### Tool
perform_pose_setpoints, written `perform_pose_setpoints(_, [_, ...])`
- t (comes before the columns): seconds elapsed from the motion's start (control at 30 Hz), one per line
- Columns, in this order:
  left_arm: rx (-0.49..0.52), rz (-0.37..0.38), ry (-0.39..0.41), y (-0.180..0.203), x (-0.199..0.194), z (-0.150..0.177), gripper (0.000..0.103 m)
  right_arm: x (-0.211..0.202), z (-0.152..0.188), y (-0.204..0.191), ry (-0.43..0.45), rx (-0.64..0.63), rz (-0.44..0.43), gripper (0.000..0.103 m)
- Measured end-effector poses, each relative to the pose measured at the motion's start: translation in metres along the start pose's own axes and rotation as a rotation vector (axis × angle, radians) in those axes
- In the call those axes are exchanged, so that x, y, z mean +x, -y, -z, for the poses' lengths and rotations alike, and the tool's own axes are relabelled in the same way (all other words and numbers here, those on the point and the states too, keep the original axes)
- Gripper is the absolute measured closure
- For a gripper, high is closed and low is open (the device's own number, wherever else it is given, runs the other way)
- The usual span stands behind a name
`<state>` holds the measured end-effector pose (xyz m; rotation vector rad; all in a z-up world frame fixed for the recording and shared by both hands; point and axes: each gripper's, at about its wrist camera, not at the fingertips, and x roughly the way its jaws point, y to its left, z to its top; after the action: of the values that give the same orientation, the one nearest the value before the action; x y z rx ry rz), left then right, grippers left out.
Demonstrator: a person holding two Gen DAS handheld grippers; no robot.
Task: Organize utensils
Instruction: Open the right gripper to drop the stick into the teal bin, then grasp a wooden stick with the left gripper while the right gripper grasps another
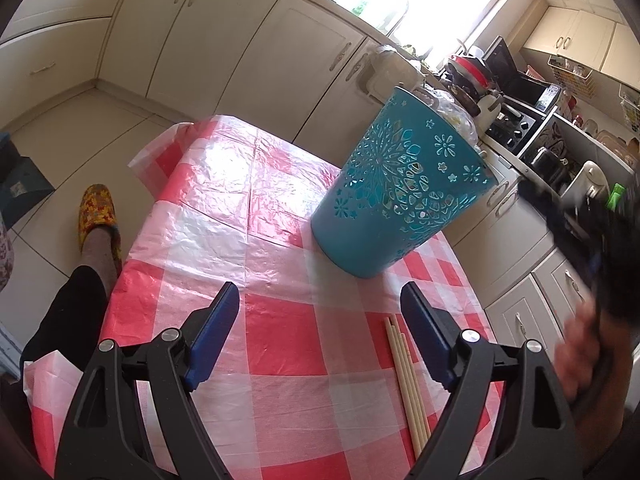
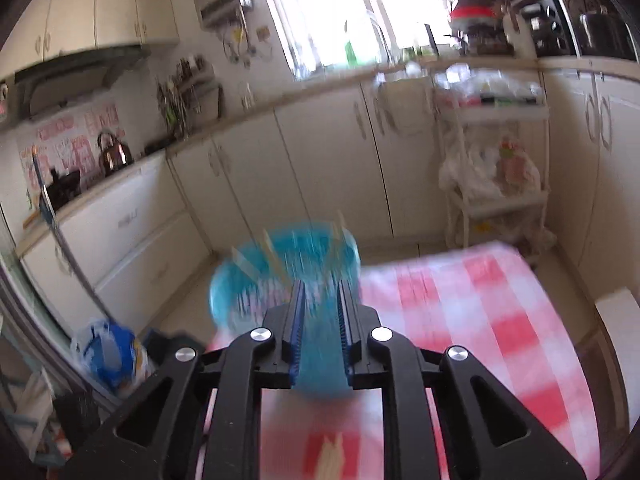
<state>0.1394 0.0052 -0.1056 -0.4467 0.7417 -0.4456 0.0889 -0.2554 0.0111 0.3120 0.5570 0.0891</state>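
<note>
Chopsticks [image 1: 406,380], pale wood, lie bundled on checked tablecloth [image 1: 280,336], near side of teal cutout bucket [image 1: 400,192], apart from it. My left gripper [image 1: 320,304] hangs above cloth, jaws spread wide, nothing between; sticks just beside its right finger. My right gripper [image 2: 320,300] blurred, jaws narrowly parted, bucket [image 2: 280,264] beyond tips; whether it pinches anything, cannot tell. More sticks in bucket, blurred.
</note>
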Motion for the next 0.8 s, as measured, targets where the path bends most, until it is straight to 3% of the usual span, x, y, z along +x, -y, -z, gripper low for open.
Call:
perform_pose_setpoints(0.13, [0.004,-0.014,-0.008,0.001,0.002,0.0,0.024,-0.004,0.076,0.008,-0.212,-0.033,0.034,0.086])
perform_pose_setpoints(0.27, [0.005,-0.026,-0.013,0.001,0.003,0.0,0.023,0.008,0.119,0.007,-0.314,-0.031,0.038,0.086])
perform_pose_setpoints(0.8, [-0.002,-0.026,-0.011,-0.002,0.001,-0.001,0.022,0.034,0.142,-0.014,-0.384,-0.152,0.11,0.086])
